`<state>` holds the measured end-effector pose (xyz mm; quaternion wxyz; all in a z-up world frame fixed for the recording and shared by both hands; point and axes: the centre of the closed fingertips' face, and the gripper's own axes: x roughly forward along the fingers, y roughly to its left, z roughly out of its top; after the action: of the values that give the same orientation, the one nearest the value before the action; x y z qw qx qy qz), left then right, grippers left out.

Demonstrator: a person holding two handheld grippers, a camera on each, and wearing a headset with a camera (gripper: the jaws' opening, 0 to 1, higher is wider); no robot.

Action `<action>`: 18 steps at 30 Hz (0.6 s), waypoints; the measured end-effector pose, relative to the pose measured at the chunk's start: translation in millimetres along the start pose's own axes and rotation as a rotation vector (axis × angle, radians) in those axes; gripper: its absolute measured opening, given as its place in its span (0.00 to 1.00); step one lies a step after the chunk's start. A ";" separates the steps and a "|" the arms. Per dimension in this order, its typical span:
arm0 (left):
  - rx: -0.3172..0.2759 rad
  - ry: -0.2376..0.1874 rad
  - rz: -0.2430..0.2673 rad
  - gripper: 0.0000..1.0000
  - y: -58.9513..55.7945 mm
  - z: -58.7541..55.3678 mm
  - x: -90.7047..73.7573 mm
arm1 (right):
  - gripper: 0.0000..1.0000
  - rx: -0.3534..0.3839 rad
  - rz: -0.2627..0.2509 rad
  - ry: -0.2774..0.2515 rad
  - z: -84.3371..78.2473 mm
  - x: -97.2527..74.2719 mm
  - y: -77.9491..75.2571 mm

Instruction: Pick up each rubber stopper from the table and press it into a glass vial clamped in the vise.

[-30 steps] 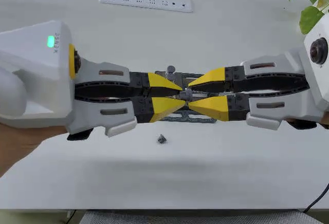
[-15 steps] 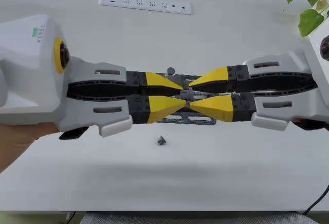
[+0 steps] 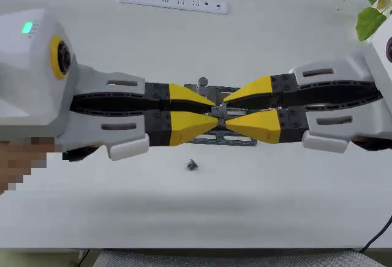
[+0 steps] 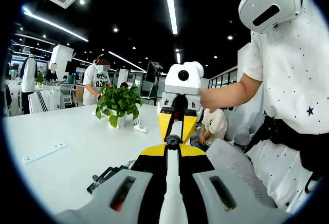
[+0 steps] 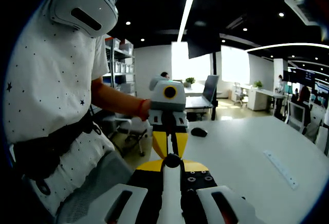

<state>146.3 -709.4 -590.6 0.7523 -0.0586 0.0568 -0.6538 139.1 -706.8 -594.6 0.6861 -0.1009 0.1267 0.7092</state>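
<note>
My two grippers face each other tip to tip above the dark metal vise (image 3: 236,139) at mid-table. The left gripper (image 3: 215,112) comes in from the left, the right gripper (image 3: 226,111) from the right. Both pairs of yellow jaws close to a point on a small grey stopper (image 3: 220,112) held between them. The same stopper (image 4: 172,141) sits at the left gripper's tips and, in the right gripper view, the stopper (image 5: 171,160) looks dark and round. A grey-capped vial (image 3: 203,82) stands at the vise's far side. One loose stopper (image 3: 192,166) lies on the table nearer me.
A white power strip (image 3: 173,1) lies at the back of the table. Plant leaves (image 3: 367,3) hang at the top right. A black cable (image 3: 378,237) runs off the front right corner. The table's front edge (image 3: 196,248) is close below.
The left gripper's body has shifted a little left and up in the head view. The tips of both grippers stay together over the vise. The loose stopper has not moved.
</note>
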 end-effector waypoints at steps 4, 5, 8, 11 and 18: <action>-0.001 -0.009 0.000 0.04 0.3 1.7 -0.7 | 0.07 0.003 -0.001 -0.004 2.5 0.9 -0.1; -0.001 -0.011 0.000 0.04 0.3 2.1 -0.6 | 0.07 0.003 -0.002 -0.005 2.9 1.0 -0.2; 0.002 -0.009 0.001 0.04 0.4 2.3 -0.4 | 0.06 0.007 -0.004 -0.004 3.2 1.6 -0.9; 0.002 -0.005 0.001 0.04 0.6 1.0 -0.3 | 0.06 0.015 -0.006 0.001 2.0 2.7 -1.3; -0.005 -0.001 0.006 0.04 1.1 -1.8 -1.3 | 0.06 0.029 -0.012 0.009 -0.2 5.0 -1.6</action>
<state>146.9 -708.0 -592.6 0.7542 -0.0606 0.0579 -0.6513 140.5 -702.1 -596.4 0.6911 -0.0949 0.1397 0.7028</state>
